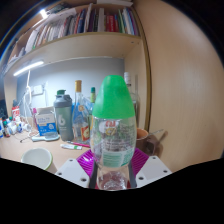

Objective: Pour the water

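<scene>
- gripper clamped on clear water bottle, green cap, upright between the magenta pads
- white bowl on counter, off to one side
- bottles behind
- bookshelf above

Books line the shelf up top, a strip light glows beneath it. Down on the desk, a white bowl, a grey shaker and a tall bottle stand close together.
</scene>
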Motion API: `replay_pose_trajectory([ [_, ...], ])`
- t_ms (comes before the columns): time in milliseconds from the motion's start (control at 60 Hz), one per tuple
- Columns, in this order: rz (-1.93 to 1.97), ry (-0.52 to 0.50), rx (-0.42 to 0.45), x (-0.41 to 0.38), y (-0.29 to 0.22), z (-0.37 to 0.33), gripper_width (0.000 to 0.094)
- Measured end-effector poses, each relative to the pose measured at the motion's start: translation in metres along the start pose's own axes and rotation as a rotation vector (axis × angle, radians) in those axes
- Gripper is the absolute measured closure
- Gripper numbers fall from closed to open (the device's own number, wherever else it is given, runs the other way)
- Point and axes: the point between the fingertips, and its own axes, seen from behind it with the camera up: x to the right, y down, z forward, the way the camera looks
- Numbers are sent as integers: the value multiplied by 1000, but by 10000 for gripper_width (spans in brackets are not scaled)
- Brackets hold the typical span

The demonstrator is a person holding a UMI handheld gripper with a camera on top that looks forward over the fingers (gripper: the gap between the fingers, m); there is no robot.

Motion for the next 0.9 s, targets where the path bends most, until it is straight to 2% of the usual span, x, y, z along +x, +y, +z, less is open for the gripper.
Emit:
replay_pose_trajectory([
  [117,-7,-1,-49,0,5,0,397],
  [150,-17,14,-105,4,14,-1,327],
  [200,-24,30,-195,8,28,-9,169],
  [233,-15,32,-214,8,29,-16,85],
  [383,10,14,-246,-1,23,-64,95],
  [533,-19,26,-239,-16,3,-136,91],
  [900,-12,37,-224,-102,-53,-345,87],
])
